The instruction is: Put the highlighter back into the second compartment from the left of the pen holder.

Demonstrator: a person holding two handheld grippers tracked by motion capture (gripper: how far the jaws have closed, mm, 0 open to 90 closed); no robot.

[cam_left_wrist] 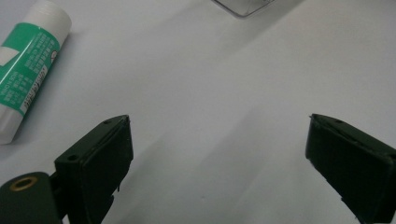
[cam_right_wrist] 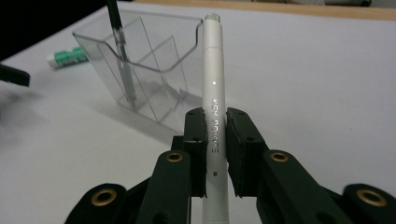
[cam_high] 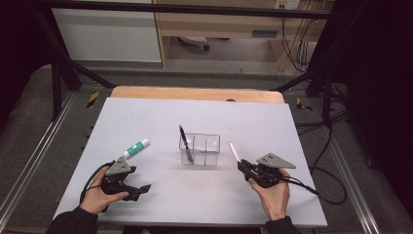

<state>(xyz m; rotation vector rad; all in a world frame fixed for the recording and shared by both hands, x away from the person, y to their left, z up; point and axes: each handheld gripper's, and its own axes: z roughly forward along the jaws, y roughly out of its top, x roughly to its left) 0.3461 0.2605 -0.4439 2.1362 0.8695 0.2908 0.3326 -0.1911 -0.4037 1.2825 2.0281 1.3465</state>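
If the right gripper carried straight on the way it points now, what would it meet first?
Probably the clear organizer. The right gripper, shut on the white pen, points toward the organizer's near right side, so the pen's tip would likely arrive first. Depth is unclear, and it might pass just to the right, over bare table.

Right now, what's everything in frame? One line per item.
white cylindrical pen: 1, white with grey lettering, clamped between the right jaws, tip towards the organiser
clear plastic compartment organiser: 1, transparent, table centre
black pen: 1, black, standing tilted in the organiser's left compartment
green-and-white glue stick: 1, lying left of the organiser
light grey table: 1, grey top, wooden far edge
left hand-held gripper: 1, black, jaws open, near left
right hand-held gripper: 1, black, near right
hands: 2, dark sleeves, bottom edge
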